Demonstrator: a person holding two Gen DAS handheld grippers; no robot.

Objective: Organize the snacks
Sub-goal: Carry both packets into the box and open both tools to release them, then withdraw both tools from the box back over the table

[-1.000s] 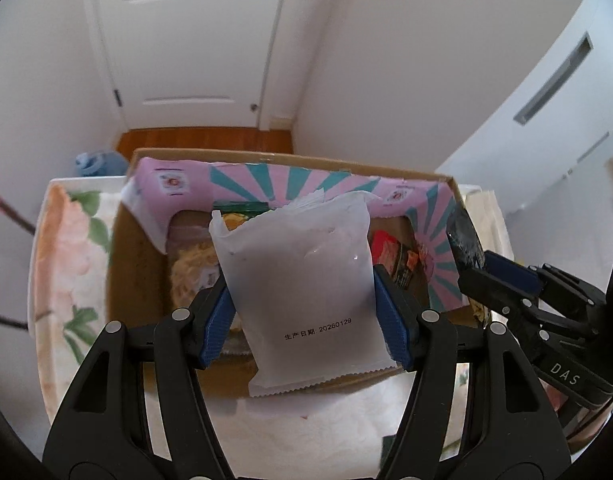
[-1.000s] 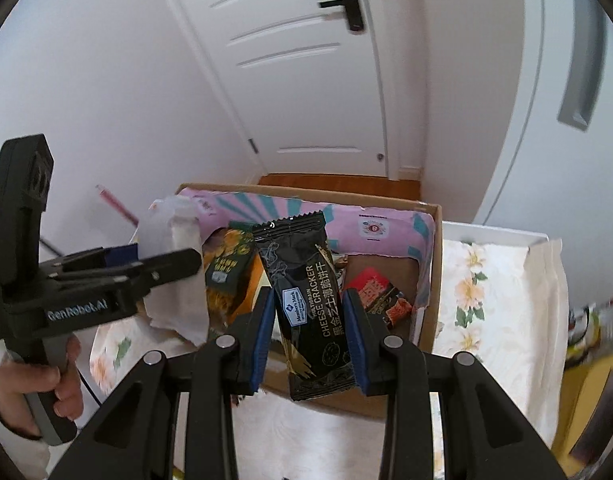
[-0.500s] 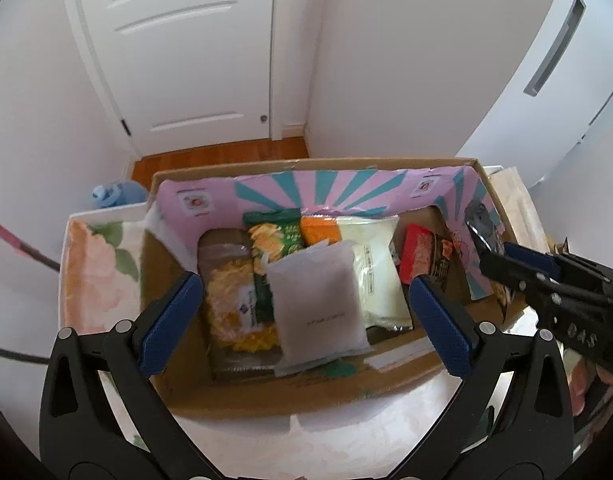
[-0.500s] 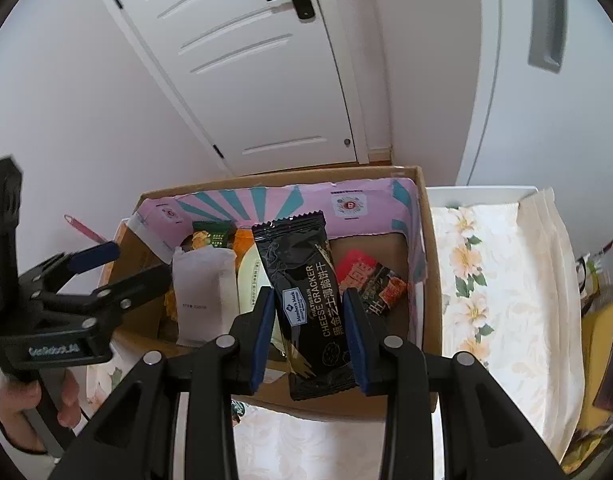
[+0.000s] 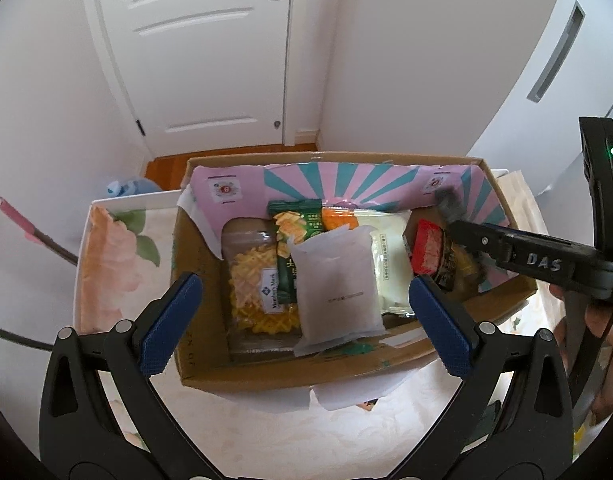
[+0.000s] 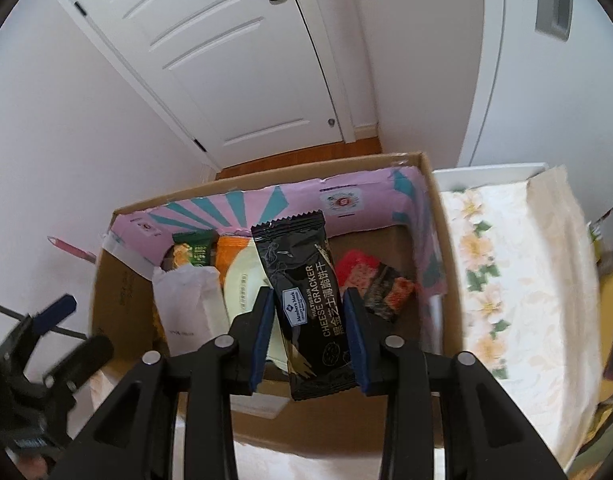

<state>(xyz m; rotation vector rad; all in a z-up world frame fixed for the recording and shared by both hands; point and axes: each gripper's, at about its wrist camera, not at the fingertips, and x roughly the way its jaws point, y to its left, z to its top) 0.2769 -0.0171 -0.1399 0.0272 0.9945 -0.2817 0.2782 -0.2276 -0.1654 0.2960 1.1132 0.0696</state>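
A cardboard box (image 5: 198, 364) with a pink and teal lining holds several snack packs. A white pack (image 5: 338, 284) lies on top of them in the middle; it also shows in the right wrist view (image 6: 186, 304). My left gripper (image 5: 306, 320) is open and empty above the box's near side. My right gripper (image 6: 308, 332) is shut on a black cheese cracker pack (image 6: 302, 296), held upright over the box's right half. In the left wrist view the right gripper (image 5: 458, 232) reaches in from the right over a red pack (image 5: 426, 252).
The box (image 6: 122, 292) stands on a floral cloth (image 6: 518, 280) on a white table. A yellow waffle snack pack (image 5: 254, 292), a green pack (image 5: 294, 232) and a pale pack (image 5: 390, 256) lie in the box. A white door (image 5: 202, 52) and walls stand behind.
My left gripper opened and let the white pack drop into the box, then drew back and up. My right gripper moved over the box with the black cracker pack.
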